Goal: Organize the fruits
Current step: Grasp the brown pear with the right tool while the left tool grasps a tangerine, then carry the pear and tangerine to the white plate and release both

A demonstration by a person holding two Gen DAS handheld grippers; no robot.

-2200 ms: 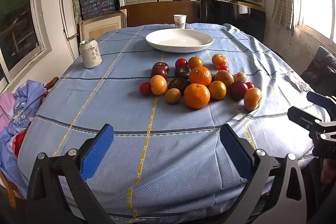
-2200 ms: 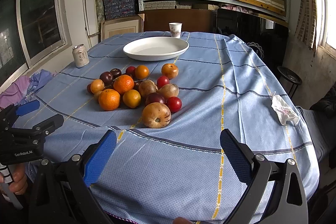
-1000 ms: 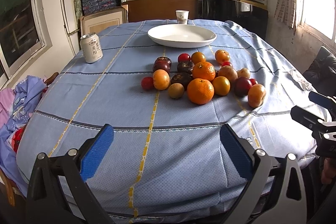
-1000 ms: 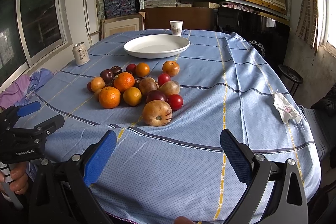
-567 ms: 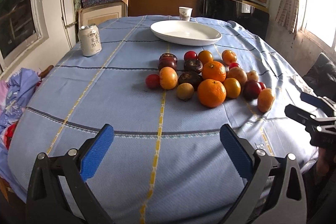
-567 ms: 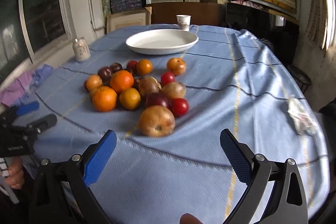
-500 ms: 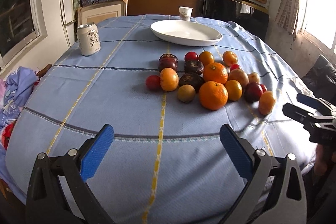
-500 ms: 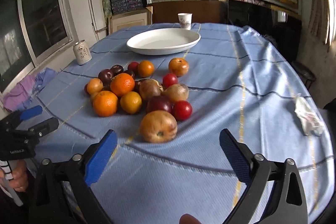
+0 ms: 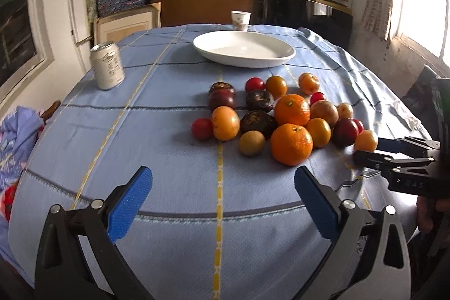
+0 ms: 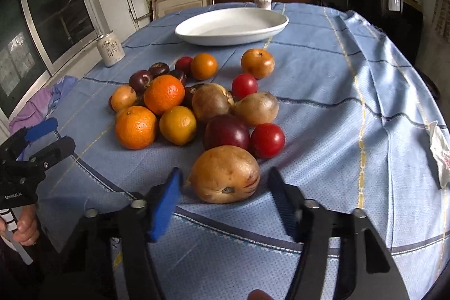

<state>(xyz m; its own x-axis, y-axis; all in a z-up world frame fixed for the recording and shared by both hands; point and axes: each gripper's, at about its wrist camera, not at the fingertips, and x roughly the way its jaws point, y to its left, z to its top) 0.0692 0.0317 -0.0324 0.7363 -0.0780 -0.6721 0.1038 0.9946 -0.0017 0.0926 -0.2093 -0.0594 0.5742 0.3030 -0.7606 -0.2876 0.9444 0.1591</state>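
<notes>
Blue-clothed desk (image 10: 323, 75) bears heaped fruit; right hand-held gripper (image 10: 225, 190) is closing around the nearest brownish-orange fruit (image 10: 225, 173), pads not yet touching, likely bound for the white plate (image 10: 230, 24); left hand-held gripper (image 9: 222, 201) waits released.

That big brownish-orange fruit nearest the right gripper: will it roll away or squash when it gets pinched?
The brownish-orange fruit is rounded and lies on flat cloth, so a nudge would probably roll it. Its skin shows dark blemishes, so it may be soft and bruise under a hard squeeze. The right gripper is closing with the fruit between its jaws, not yet pressing; pads on both sides should hold it.
</notes>
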